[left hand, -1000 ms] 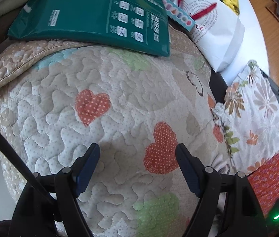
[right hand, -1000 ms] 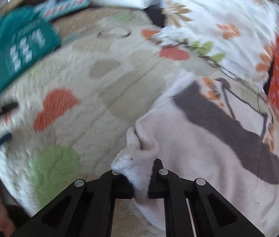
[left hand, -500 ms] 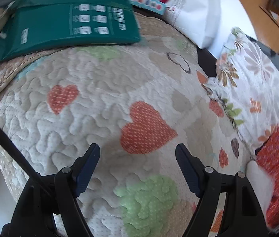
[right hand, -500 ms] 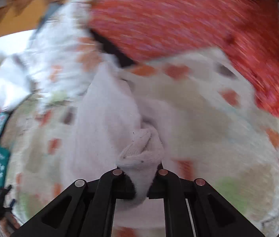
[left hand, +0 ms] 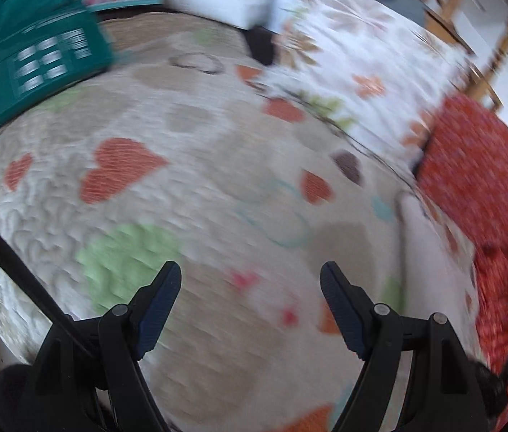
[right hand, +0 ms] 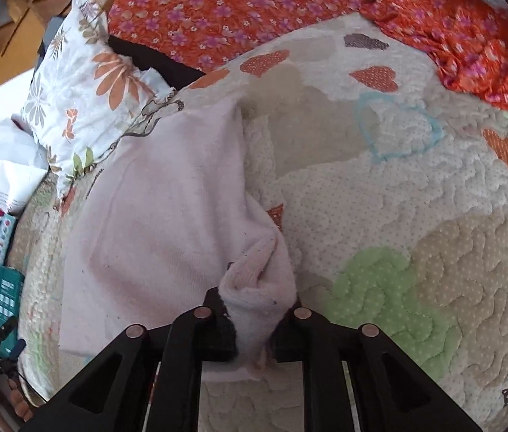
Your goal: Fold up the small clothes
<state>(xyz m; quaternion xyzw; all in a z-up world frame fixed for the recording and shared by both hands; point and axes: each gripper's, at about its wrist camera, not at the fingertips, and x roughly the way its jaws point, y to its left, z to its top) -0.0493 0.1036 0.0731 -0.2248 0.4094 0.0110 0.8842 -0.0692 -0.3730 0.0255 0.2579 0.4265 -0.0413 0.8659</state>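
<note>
At bottom centre the right gripper [right hand: 254, 327] clamps a bunched corner of the pink garment [right hand: 153, 223] on the quilt [right hand: 416, 216], while the left gripper [left hand: 250, 298] gapes empty.

Pale pink garment [right hand: 153, 216], quilt [right hand: 416, 216] – cream, heart-patterned

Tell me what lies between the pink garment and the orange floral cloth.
In the right wrist view, only bare heart-patterned quilt separates the pink garment from the orange floral cloth.
</note>
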